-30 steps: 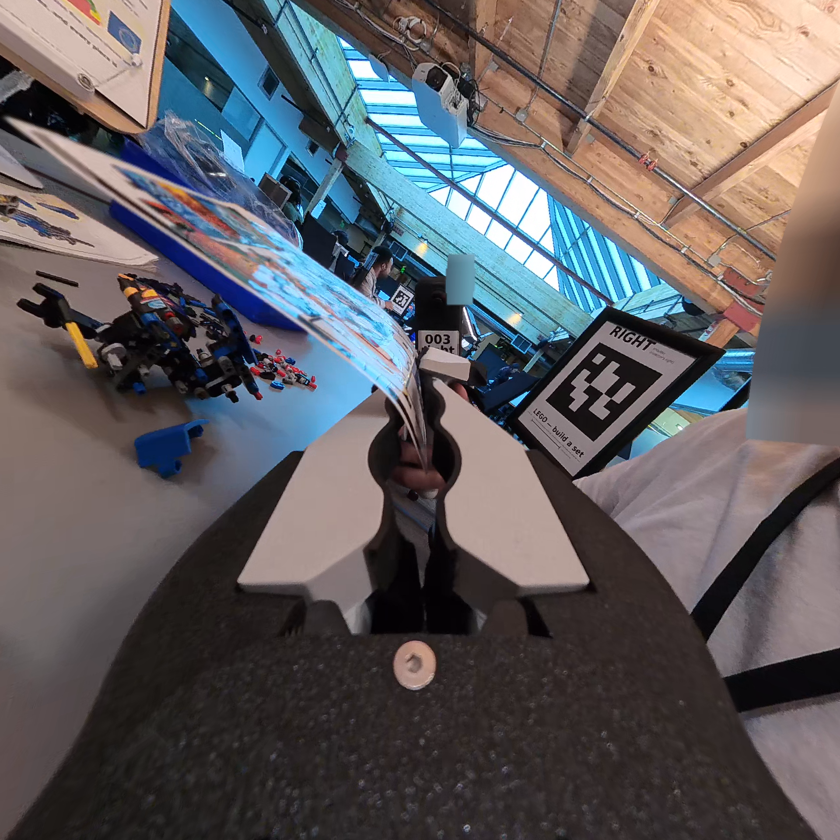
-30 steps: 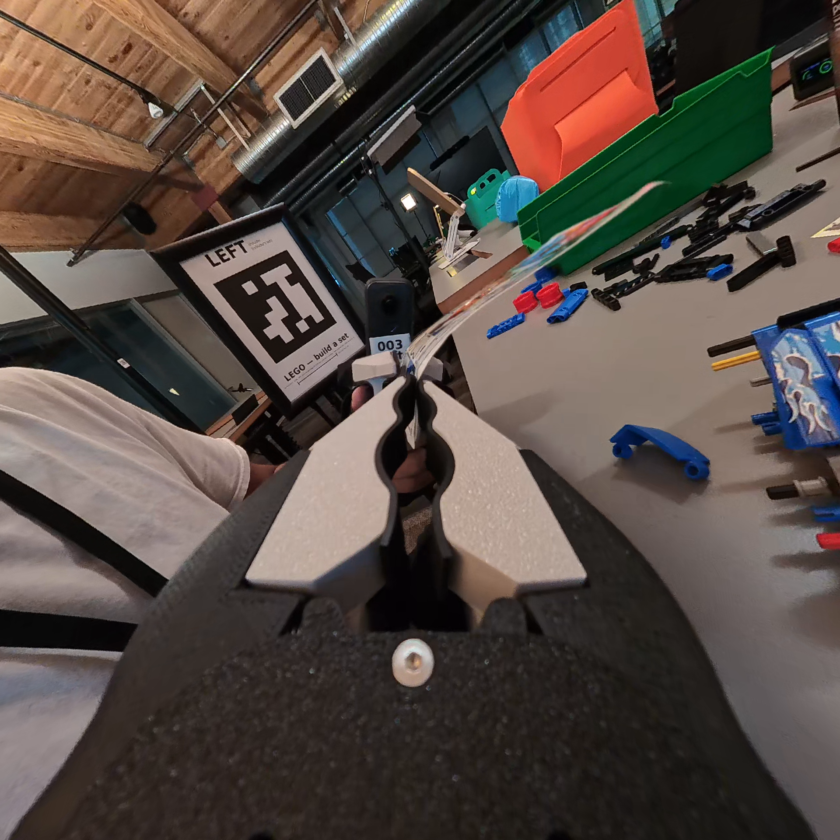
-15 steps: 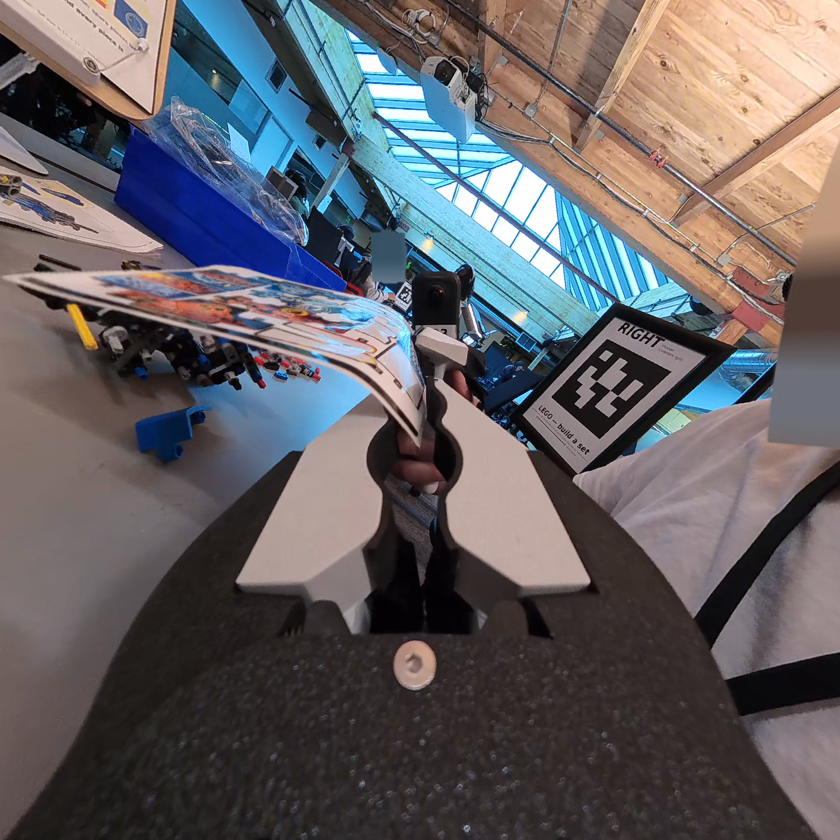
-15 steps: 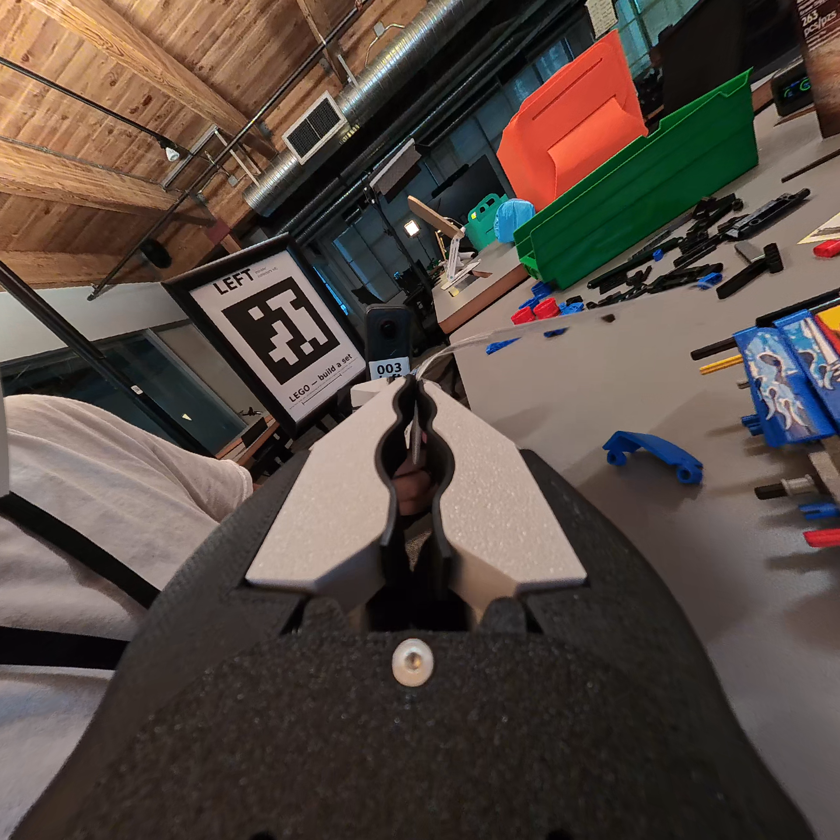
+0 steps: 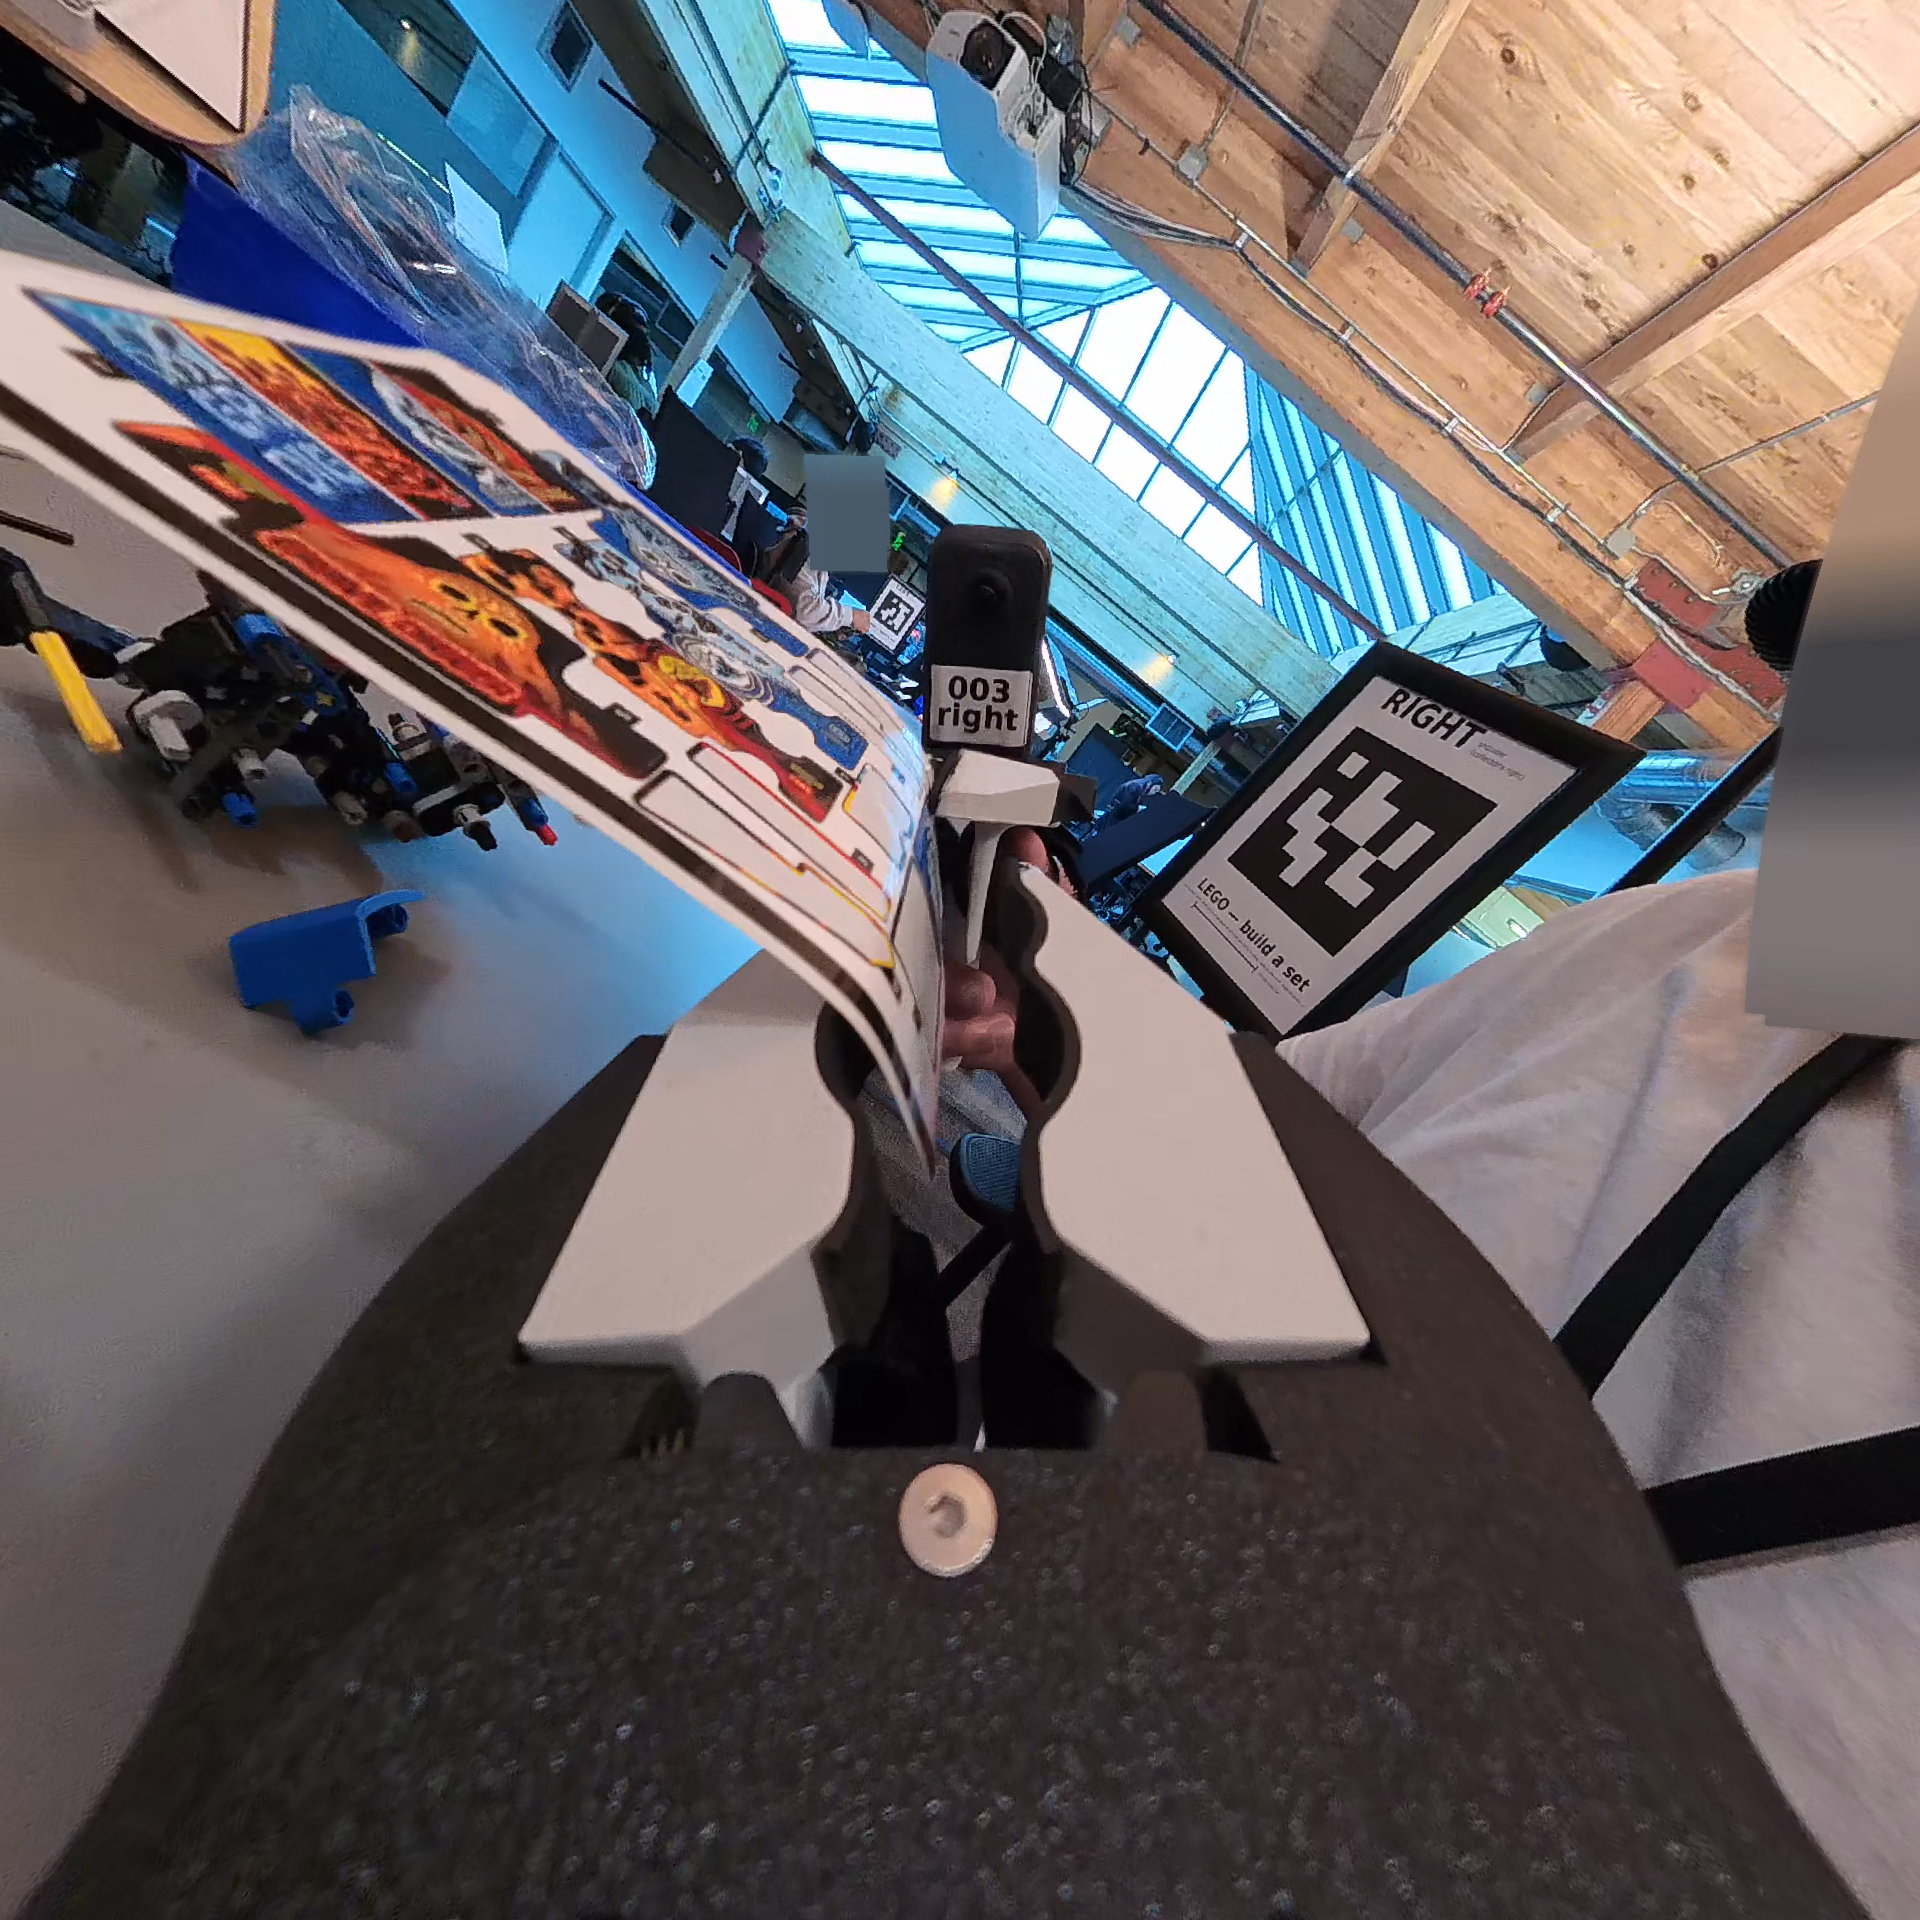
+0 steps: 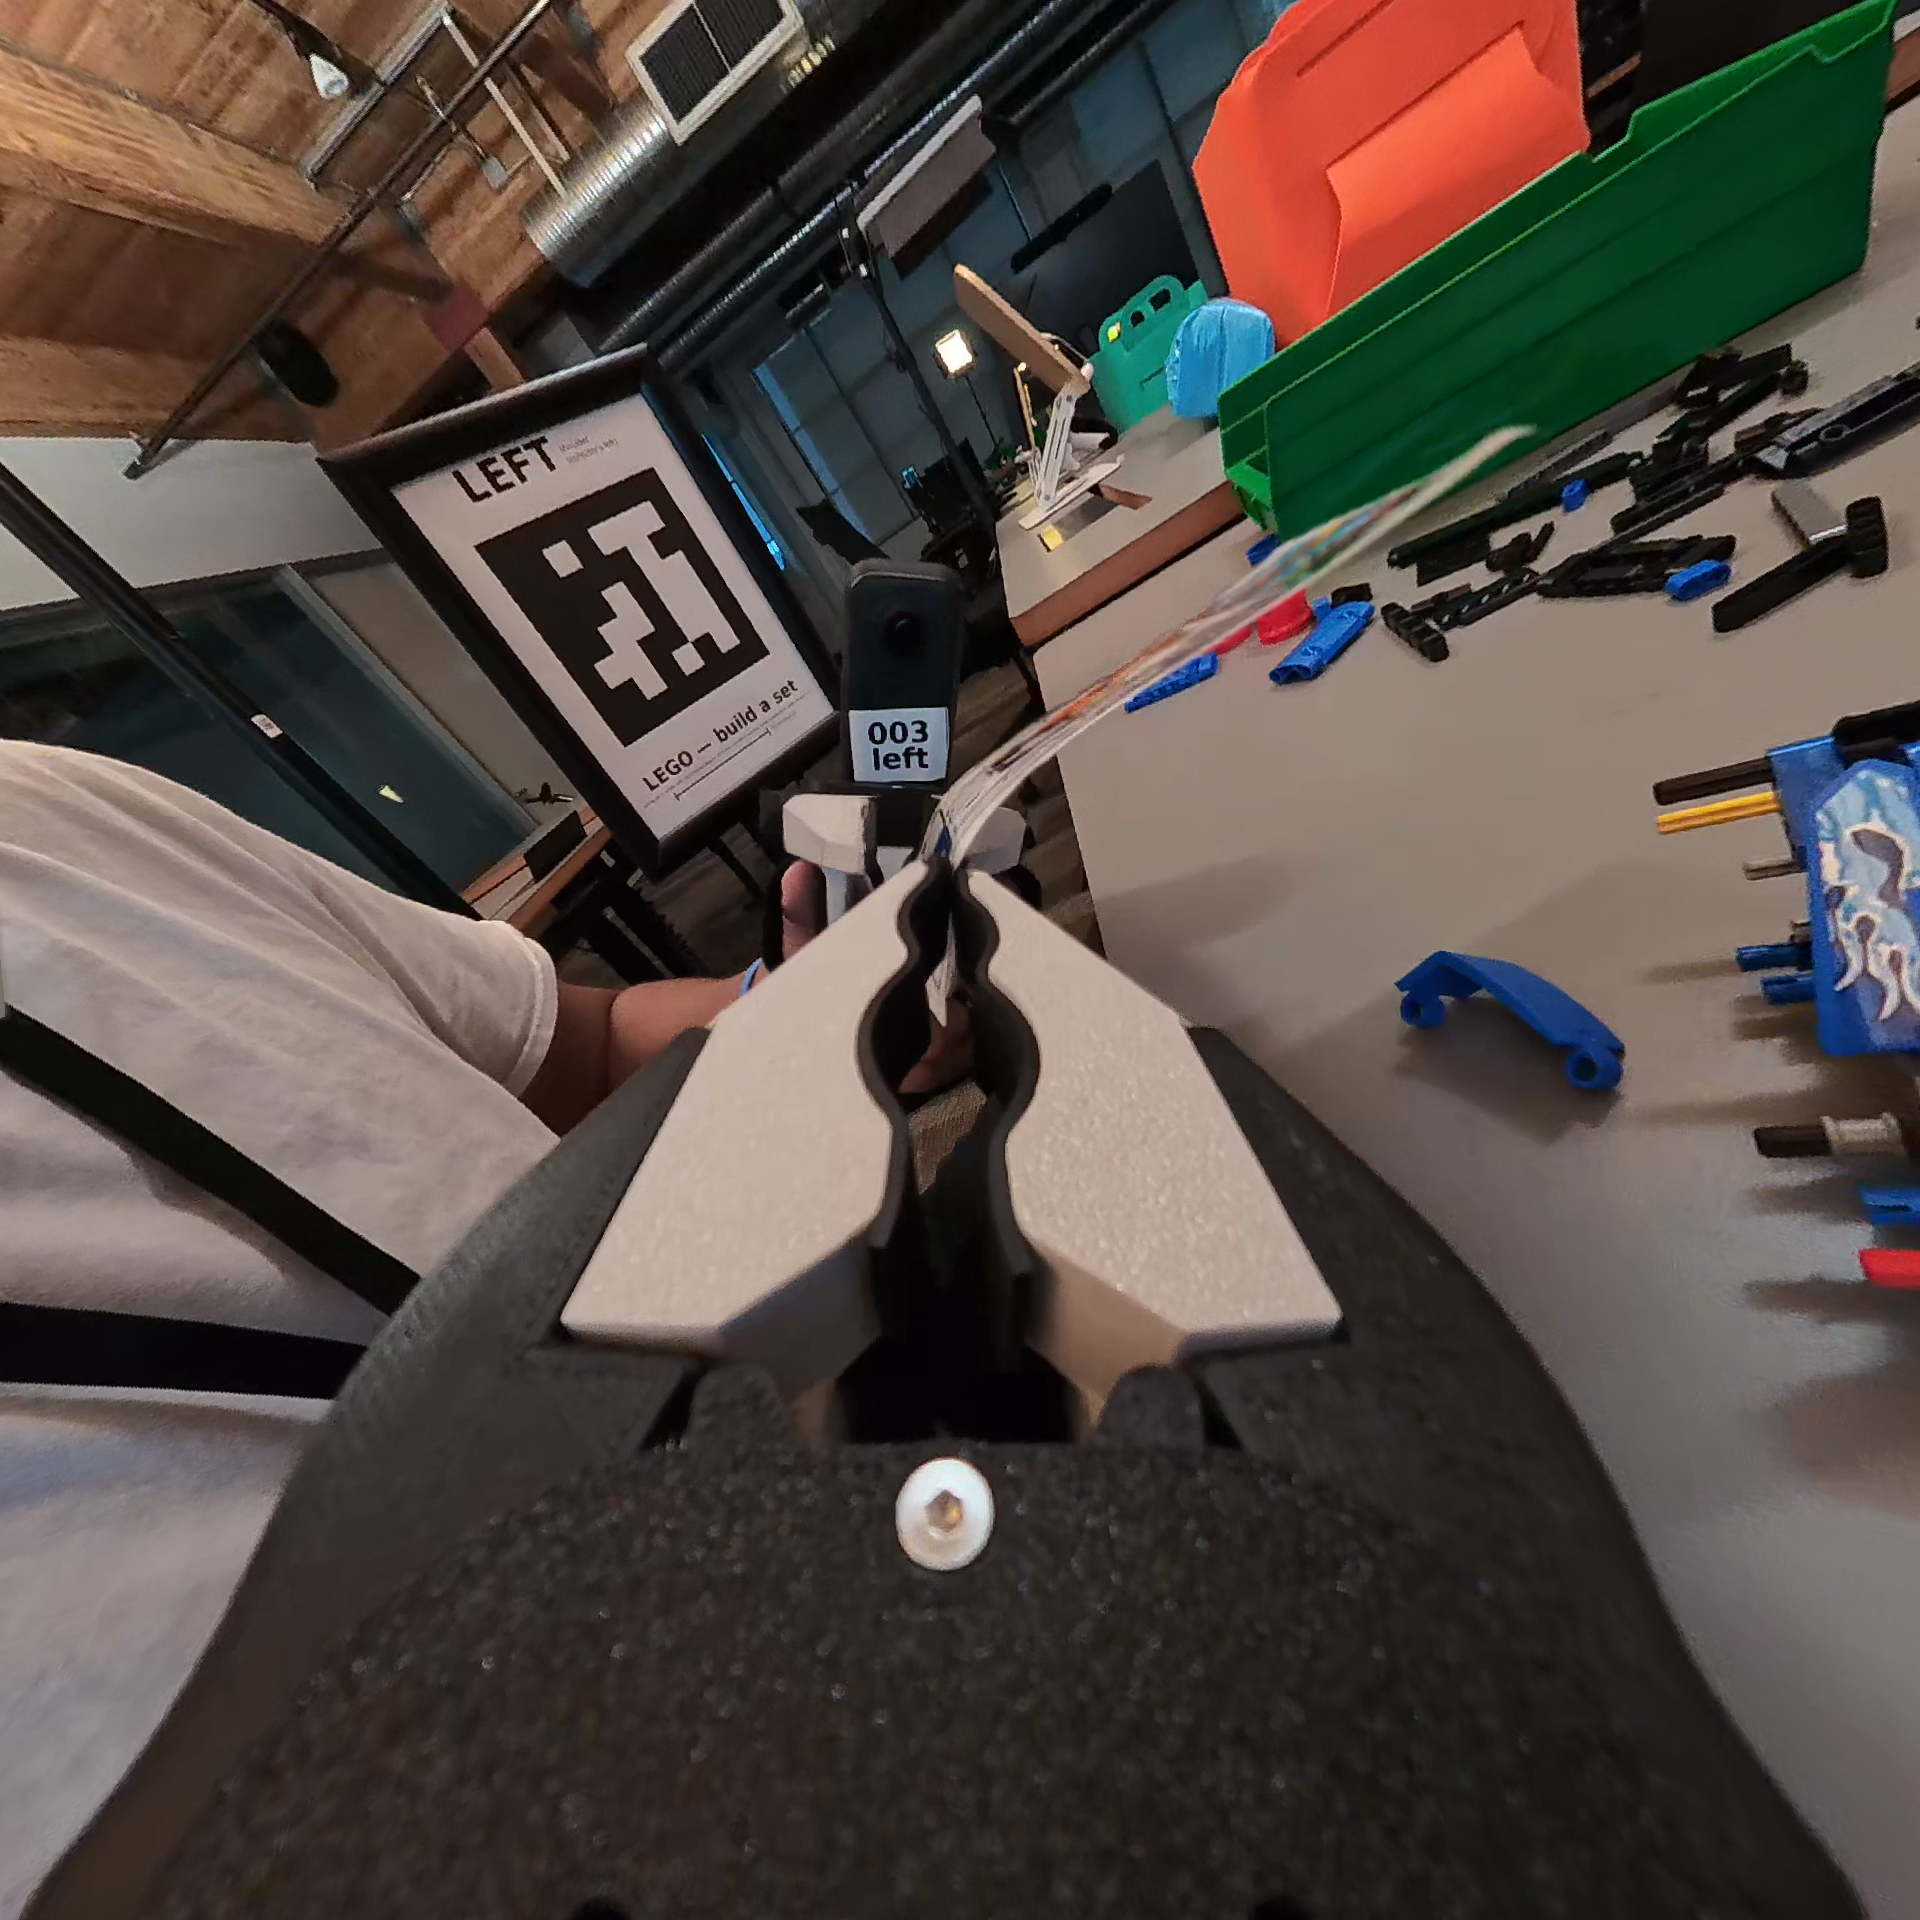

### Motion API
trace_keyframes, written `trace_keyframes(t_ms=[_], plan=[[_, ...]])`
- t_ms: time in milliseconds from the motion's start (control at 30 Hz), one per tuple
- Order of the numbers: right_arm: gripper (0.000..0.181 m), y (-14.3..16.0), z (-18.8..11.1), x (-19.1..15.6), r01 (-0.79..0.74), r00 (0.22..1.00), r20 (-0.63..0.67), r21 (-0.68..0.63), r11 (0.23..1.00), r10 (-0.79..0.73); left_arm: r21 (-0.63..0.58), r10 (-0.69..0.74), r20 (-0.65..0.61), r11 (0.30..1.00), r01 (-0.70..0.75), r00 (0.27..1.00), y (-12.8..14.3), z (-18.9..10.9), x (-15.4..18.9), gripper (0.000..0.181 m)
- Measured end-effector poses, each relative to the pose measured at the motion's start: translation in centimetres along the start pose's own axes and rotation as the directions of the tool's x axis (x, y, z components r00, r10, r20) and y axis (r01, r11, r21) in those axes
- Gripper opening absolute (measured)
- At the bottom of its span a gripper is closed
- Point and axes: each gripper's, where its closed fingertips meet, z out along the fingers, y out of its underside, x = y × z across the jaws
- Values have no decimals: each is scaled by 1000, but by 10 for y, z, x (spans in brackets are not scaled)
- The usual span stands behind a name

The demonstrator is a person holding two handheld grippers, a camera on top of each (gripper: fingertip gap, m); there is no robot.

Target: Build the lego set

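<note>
Sticker sheet [image 5: 499,623] is cut off by the left edge in the left wrist view; its near corner is hidden between the left tool's [image 5: 940,1029] fingers. In the right wrist view the sheet [image 6: 1299,582] is seen edge-on and motion-blurred — print cannot be made out. Part-built model [image 5: 260,717] is largely covered by the sheet. Blue printed panels [image 6: 1860,904] are cropped by the right edge. Loose black parts [image 6: 1621,540] on the counter [image 6: 1351,831] — too small to tell apart.
</note>
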Motion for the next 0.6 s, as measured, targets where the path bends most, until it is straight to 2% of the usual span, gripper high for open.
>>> trace_keyframes(t_ms=[167,267,333,400,467,567,600], plan=[[0,8,4,1,2,1000,-6,-43,999,-2,-21,9,19,1000,-8,1000,7,3,-2,0],[1,7,4,5,45,998,-44,-47,998,-47,-21,17,47,1000,-16,999,7,3,-6,0],[13,2,3,9,89,992,-88,-32,995,-92,-14,11,46,1000,-10,999,6,3,-6,0],[24,-6,-1,13,211,961,-177,-24,977,-211,4,8,73,1000,-8,997,3,2,-10,0],[22,-12,-6,12,388,873,-291,-73,919,-392,14,4,102,1000,-6,995,2,1,-15,0],[21,0,7,-15,462,845,-212,-173,870,-491,-4,56,118,998,-56,991,5,2,-14,0],[24,-1,9,-16,489,821,-229,-188,852,-522,-15,79,107,997,-78,991,6,4,-11,0]])
